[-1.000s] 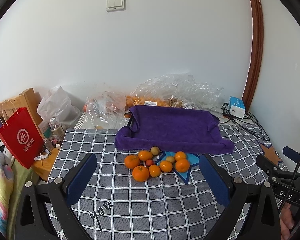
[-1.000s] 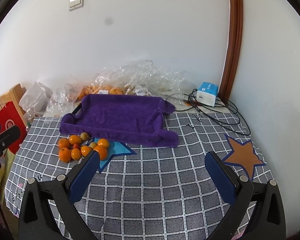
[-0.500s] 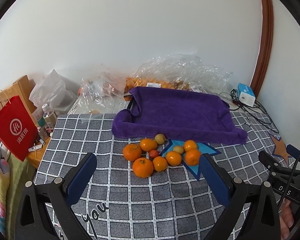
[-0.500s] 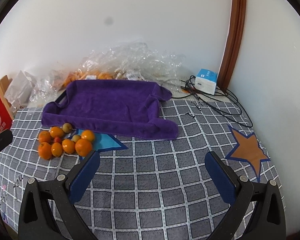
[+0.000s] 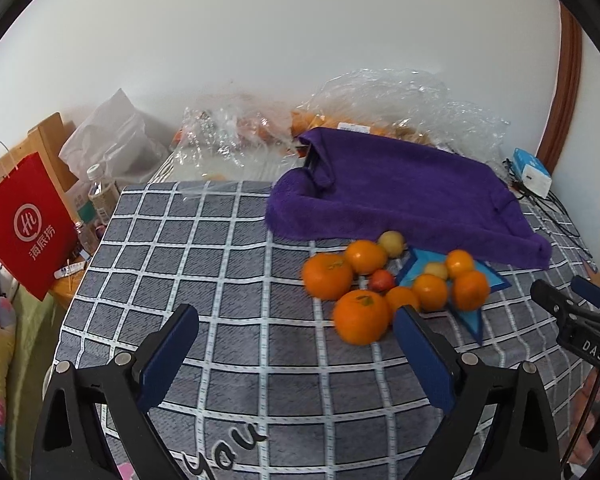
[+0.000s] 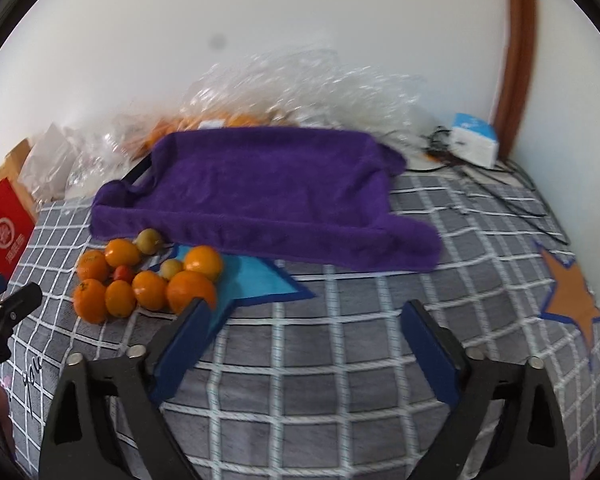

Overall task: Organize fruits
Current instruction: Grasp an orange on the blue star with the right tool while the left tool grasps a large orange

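Observation:
A cluster of fruit [image 5: 392, 284] lies on the checked tablecloth: several oranges, two small yellow-green fruits and one small red one. Behind it sits a tray draped in a purple towel [image 5: 400, 188], with nothing on it. My left gripper [image 5: 296, 316] is open and holds nothing; the nearest big orange [image 5: 362, 320] lies just beyond its right finger. In the right wrist view the fruit [image 6: 148, 276] is at the left, close to the left finger. The right gripper [image 6: 306, 306] has its jaws closing with nothing between them, over bare cloth in front of the purple towel [image 6: 260, 196].
Crumpled clear plastic bags [image 5: 400, 100] with more fruit line the wall. A red paper bag [image 5: 24, 224] and a bottle [image 5: 100, 188] stand off the table's left edge. A white-blue box [image 6: 474, 140] with cables sits at the back right. An orange star patch [image 6: 572, 300] marks the cloth.
Both grippers have come down and forward toward the table, so the fruit and towel look bigger and closer. The right gripper's fingers stand a little narrower than before.

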Demonstrator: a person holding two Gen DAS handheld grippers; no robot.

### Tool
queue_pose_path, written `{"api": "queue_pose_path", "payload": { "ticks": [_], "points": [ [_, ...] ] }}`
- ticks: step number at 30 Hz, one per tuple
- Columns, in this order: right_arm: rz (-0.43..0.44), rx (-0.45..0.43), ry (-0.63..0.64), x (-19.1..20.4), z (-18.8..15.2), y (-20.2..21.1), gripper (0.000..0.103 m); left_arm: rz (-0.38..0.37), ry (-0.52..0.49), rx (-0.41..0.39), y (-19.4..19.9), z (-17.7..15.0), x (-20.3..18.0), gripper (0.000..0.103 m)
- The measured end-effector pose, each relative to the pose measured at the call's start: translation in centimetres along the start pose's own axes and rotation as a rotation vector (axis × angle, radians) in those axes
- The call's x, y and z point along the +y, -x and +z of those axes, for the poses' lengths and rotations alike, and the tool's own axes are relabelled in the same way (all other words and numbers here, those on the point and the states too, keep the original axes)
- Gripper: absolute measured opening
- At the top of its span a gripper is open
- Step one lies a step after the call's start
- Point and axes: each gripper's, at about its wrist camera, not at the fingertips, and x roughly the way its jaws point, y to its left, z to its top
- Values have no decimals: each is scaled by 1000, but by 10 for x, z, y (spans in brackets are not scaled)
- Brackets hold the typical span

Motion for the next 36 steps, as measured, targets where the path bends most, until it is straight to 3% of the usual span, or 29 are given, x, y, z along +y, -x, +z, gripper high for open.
{"api": "queue_pose_path", "payload": {
  "ticks": [6,12,18,21,27,32,35,36],
  "points": [
    [117,22,50,35,1,-20,74,-5,-10,46,-18,-12,17,95],
    [129,54,116,57,-7,-40,59,-75,38,86,-31,-21,32,95],
    [145,82,92,58,-7,-58,56,-114,39,86,-36,-22,28,95],
    [188,100,80,55,-8,-58,38,-124,47,84,-38,-22,23,95],
    [150,53,67,33,-13,-41,38,-167,57,74,-43,-16,11,94],
    [69,32,90,3,-16,-37,38,-191,24,72,-49,-11,-11,94],
    [79,60,63,-14,-20,-42,38,-209,42,77,-56,-8,-18,89],
    [83,59,55,-18,-21,-43,38,-213,50,72,-57,-8,-19,82]
  ]
}}
